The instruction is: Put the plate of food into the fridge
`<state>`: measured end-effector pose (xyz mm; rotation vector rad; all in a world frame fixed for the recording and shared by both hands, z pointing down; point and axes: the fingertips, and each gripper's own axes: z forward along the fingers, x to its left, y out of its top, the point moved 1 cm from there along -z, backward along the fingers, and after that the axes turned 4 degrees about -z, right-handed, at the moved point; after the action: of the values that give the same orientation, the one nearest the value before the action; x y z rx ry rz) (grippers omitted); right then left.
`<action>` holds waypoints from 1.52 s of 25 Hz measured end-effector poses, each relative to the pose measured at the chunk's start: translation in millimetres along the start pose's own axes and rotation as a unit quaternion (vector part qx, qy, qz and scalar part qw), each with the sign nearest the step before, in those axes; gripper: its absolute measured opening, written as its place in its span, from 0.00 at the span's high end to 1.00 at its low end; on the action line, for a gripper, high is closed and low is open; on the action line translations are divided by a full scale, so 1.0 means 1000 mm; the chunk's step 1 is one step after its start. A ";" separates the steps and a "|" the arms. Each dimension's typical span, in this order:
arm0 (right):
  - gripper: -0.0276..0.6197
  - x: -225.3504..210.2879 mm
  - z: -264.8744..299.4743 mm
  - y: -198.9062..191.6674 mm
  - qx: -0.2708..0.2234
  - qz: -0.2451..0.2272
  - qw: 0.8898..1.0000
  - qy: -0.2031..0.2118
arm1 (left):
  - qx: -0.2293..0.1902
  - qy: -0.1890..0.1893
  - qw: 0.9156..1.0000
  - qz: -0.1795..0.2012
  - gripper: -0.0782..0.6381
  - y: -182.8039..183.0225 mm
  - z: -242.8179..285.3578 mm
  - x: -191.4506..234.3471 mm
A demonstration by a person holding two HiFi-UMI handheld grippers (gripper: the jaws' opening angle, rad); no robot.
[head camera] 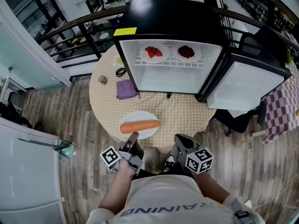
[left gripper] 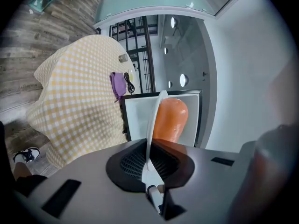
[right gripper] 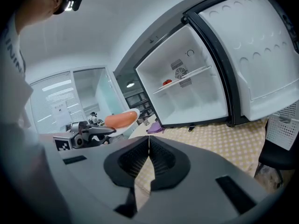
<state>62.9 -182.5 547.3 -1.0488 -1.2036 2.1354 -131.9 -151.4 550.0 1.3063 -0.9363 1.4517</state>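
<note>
Grey left claw is clamped on the near rim of the white plate, which carries an orange sausage over the near edge of the checked tabletop. The right claw beside it is closed and empty. Further back, the fridge stands open.

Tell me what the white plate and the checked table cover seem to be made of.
The plate is probably glazed ceramic or melamine: it is plain white, thin at the rim and smooth, with a slight shine. The tablecloth looks like matte woven fabric in a yellow-and-white check, and it hangs over the edge in soft folds.
</note>
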 end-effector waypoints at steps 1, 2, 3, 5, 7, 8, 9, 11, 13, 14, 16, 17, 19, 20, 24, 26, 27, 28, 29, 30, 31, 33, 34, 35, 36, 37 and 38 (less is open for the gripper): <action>0.92 -0.005 0.000 0.002 0.000 0.000 1.000 0.002 | -0.001 0.001 1.000 0.001 0.86 -0.002 0.005 -0.001; 0.92 -0.011 -0.001 0.004 0.000 -0.001 1.000 0.003 | -0.002 0.001 1.000 0.002 0.86 -0.004 0.010 -0.002; 0.92 -0.016 -0.002 0.006 -0.001 0.000 1.000 0.003 | -0.002 0.002 1.000 0.002 0.86 -0.006 0.015 -0.003; 0.92 -0.026 -0.004 0.010 -0.004 0.002 1.000 0.001 | -0.002 0.003 1.000 0.001 0.86 -0.009 0.025 -0.005; 0.92 -0.035 -0.006 0.013 -0.006 0.004 1.000 -0.003 | 0.001 0.004 1.000 0.001 0.86 -0.011 0.036 -0.007; 0.92 -0.040 -0.006 0.014 -0.007 0.006 1.000 -0.006 | 0.004 0.004 1.000 0.001 0.86 -0.012 0.041 -0.007; 0.92 -0.044 -0.006 0.016 -0.009 0.007 1.000 -0.008 | 0.006 0.005 1.000 0.002 0.86 -0.012 0.046 -0.008; 0.92 -0.051 -0.006 0.019 -0.013 0.010 1.000 -0.015 | 0.014 0.007 1.000 0.003 0.86 -0.013 0.055 -0.008; 0.92 -0.057 -0.005 0.021 -0.015 0.013 1.000 -0.024 | 0.023 0.011 1.000 0.003 0.86 -0.013 0.064 -0.009; 0.92 -0.059 -0.005 0.023 -0.016 0.015 0.999 -0.029 | 0.028 0.012 1.000 0.002 0.86 -0.013 0.068 -0.009; 0.92 -0.062 -0.004 0.026 -0.019 0.017 0.999 -0.040 | 0.038 0.013 0.999 0.002 0.86 -0.011 0.076 -0.011; 0.92 -0.064 -0.003 0.027 -0.021 0.018 0.999 -0.046 | 0.044 0.012 0.999 0.002 0.86 -0.009 0.081 -0.011; 0.92 -0.067 0.001 0.030 -0.026 0.021 0.998 -0.061 | 0.056 0.013 0.998 0.002 0.86 -0.003 0.092 -0.009; 0.92 -0.067 0.003 0.031 -0.029 0.025 0.997 -0.070 | 0.062 0.014 0.998 0.003 0.86 0.001 0.098 -0.007; 0.92 -0.066 0.013 0.033 -0.032 0.039 0.993 -0.103 | 0.085 0.027 0.996 0.006 0.86 0.019 0.125 0.004; 0.92 -0.064 0.018 0.034 -0.030 0.042 0.992 -0.115 | 0.100 0.036 0.994 0.015 0.86 0.025 0.137 0.010; 0.92 -0.063 0.021 0.034 -0.030 0.043 0.991 -0.119 | 0.105 0.038 0.994 0.020 0.86 0.028 0.142 0.012; 0.92 -0.062 0.024 0.035 -0.029 0.045 0.991 -0.122 | 0.109 0.039 0.993 0.023 0.86 0.031 0.148 0.014; 0.92 -0.061 0.028 0.036 -0.029 0.047 0.991 -0.124 | 0.111 0.038 0.993 0.026 0.86 0.035 0.155 0.016; 0.92 -0.060 0.031 0.037 -0.030 0.049 0.990 -0.126 | 0.112 0.038 0.993 0.027 0.86 0.038 0.162 0.017; 0.92 -0.059 0.034 0.039 -0.031 0.051 0.990 -0.127 | 0.113 0.037 0.993 0.028 0.86 0.040 0.170 0.019; 0.92 -0.058 0.040 0.041 -0.031 0.052 0.990 -0.128 | 0.114 0.039 0.992 0.027 0.86 0.044 0.186 0.023; 0.92 -0.057 0.043 0.042 -0.029 0.050 0.990 -0.129 | 0.113 0.041 0.992 0.026 0.86 0.045 0.194 0.025; 0.92 -0.056 0.046 0.042 -0.027 0.049 0.990 -0.128 | 0.110 0.043 0.993 0.023 0.86 0.047 0.201 0.028; 0.92 -0.055 0.048 0.042 -0.025 0.048 0.990 -0.128 | 0.106 0.044 0.993 0.019 0.86 0.050 0.208 0.031; 0.92 -0.054 0.050 0.042 -0.023 0.049 0.990 -0.127 | 0.102 0.045 0.994 0.014 0.86 0.052 0.216 0.033; 0.92 -0.055 0.051 0.042 -0.022 0.051 0.990 -0.127 | 0.097 0.046 0.994 0.009 0.86 0.054 0.223 0.036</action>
<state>53.0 -267.9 548.6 -0.8944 -1.3435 2.3889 -123.2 -372.9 619.6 1.3608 -0.7630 1.6362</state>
